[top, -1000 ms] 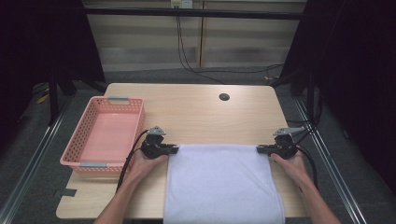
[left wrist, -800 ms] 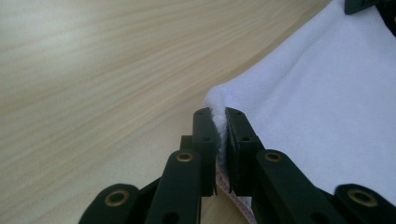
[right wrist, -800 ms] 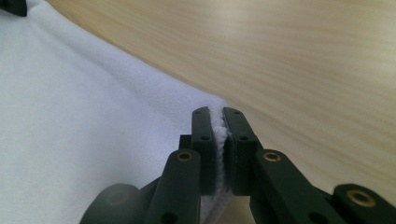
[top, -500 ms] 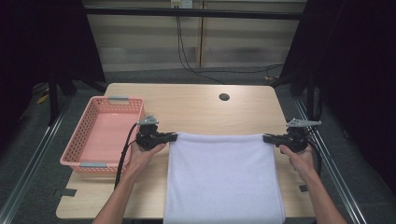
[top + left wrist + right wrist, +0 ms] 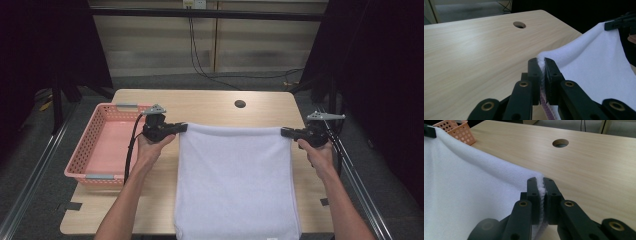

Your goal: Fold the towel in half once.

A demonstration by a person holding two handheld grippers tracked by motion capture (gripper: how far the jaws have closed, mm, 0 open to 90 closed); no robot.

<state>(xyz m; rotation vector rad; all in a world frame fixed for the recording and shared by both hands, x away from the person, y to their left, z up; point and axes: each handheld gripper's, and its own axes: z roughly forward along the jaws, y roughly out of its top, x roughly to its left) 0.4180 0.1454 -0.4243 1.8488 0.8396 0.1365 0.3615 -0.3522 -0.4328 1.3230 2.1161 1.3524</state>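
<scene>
A white towel (image 5: 235,180) hangs stretched between both grippers above the wooden table (image 5: 210,107), its lower part draping over the table's near edge. My left gripper (image 5: 183,128) is shut on the towel's far left corner (image 5: 541,60), the cloth pinched between its black pads. My right gripper (image 5: 284,132) is shut on the far right corner (image 5: 540,178) in the same way. The towel's top edge (image 5: 232,130) runs nearly straight from one gripper to the other. In the left gripper view the right gripper (image 5: 621,22) shows at the far corner.
A pink plastic basket (image 5: 95,150) stands empty at the table's left side, close to my left hand. A round cable hole (image 5: 240,104) sits in the tabletop at the far middle. Dark curtains and metal rails flank the table.
Both grippers have risen and moved away from the person, lifting the towel's far edge off the table. The towel now hangs taut between them instead of lying flat.
</scene>
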